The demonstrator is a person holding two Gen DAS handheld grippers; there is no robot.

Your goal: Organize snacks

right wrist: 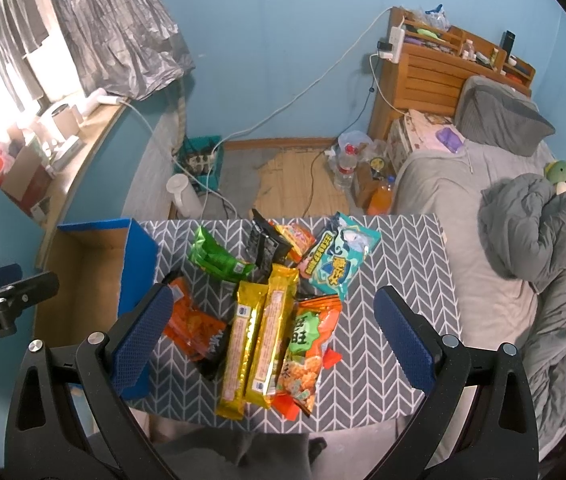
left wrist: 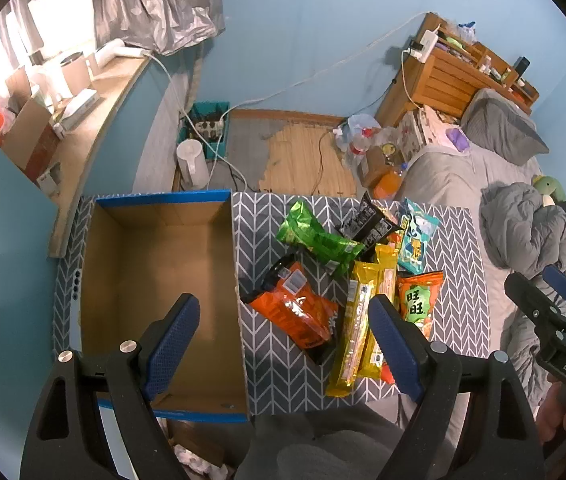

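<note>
The cardboard box (left wrist: 163, 300) sits at the tabletop's (left wrist: 459, 248) left edge, its near wall hidden behind the left gripper (left wrist: 283, 344). Snack packets (right wrist: 267, 312) (overlapping, several labels unreadable) crowd the middle. Both the left gripper's and the right gripper's (right wrist: 273, 340) fingers are spread wide, grasping nothing.

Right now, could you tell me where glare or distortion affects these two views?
Left wrist view: the window at upper left is blown out, and the fisheye bends the sill and darkens the corners. Right wrist view: the same window glares, and the two yellow packets show foil reflections; the cardboard box edge curves.
</note>
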